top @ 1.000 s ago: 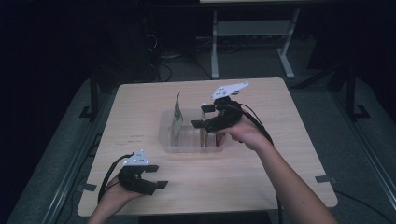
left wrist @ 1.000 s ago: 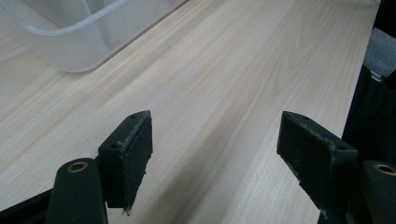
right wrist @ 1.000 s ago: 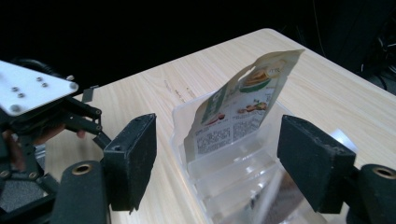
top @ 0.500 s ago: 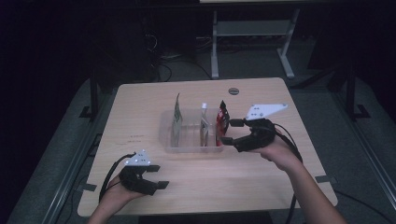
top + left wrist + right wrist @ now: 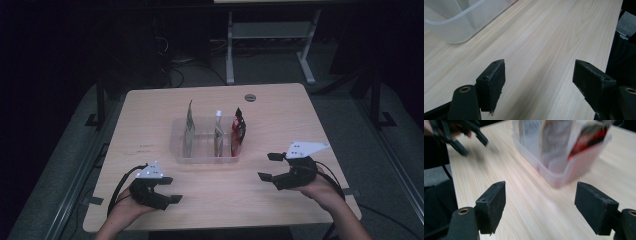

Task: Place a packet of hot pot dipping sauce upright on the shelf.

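From the high view, a clear plastic bin (image 5: 206, 144) sat mid-counter (image 5: 280, 110), and I took it as my landmark. Three packets stood upright in it, each in its own slot: a greenish packet (image 5: 189, 129) at the bin's left end, a pale white-topped packet (image 5: 218, 131) in the middle, and a red-and-black packet (image 5: 238, 129) at the right end. The left tongs (image 5: 170, 192) lay low near the counter's front edge, forward and left of the bin, released and gripping nothing. The right tongs (image 5: 267, 166) hovered just right of the bin and nearer the person, also released and empty.

In the left gripper view, the jaws stood wide apart over bare wood, with the bin's rounded corner (image 5: 454, 27) beyond them at upper left.

In the right gripper view, the jaws gaped toward the bin's near end (image 5: 564, 170), where the red-and-black packet (image 5: 589, 137) leaned, blurred.

These packets looked light, thin and floppy, with a slick film that could slip. I judged the best hold to be the flat top edge standing above the bin's rim, pinched squarely across the seal and lifted straight up.
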`<state>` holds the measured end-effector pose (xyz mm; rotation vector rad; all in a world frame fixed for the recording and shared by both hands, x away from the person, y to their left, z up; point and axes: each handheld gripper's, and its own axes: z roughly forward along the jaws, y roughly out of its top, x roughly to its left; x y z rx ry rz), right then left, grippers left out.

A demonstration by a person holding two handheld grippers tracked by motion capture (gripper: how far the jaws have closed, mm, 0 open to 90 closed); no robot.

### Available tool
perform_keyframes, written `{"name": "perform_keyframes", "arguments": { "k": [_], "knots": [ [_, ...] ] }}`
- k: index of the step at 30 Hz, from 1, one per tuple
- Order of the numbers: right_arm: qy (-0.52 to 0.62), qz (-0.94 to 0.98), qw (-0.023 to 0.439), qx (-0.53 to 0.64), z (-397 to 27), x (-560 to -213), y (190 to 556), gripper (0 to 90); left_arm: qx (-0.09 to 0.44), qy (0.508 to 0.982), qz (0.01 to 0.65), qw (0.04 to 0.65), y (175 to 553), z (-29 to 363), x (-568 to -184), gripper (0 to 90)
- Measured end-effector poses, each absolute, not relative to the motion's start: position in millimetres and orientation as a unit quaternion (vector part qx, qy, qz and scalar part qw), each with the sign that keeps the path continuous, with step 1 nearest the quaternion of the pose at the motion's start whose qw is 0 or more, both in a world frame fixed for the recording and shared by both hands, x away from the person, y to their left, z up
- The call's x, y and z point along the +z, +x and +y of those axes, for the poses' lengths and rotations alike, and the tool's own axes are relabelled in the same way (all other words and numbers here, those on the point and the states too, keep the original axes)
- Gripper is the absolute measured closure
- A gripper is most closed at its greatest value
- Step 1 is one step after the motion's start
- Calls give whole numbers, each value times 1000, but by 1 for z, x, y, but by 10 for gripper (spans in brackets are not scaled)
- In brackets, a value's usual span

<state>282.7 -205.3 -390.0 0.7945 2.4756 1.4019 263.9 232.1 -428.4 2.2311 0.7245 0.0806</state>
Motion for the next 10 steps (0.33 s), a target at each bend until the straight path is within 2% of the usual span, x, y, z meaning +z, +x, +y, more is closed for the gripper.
{"name": "perform_keyframes", "arguments": {
  "k": [4, 10],
  "knots": [
    [283, 838, 84, 459, -212, -404, 280, 242, 31, 877, 284, 385, 263, 232, -429, 257],
    [285, 837, 84, 459, -213, -408, 279, 229, 32, 880, 279, 384, 264, 232, -428, 255]
  ]
}}
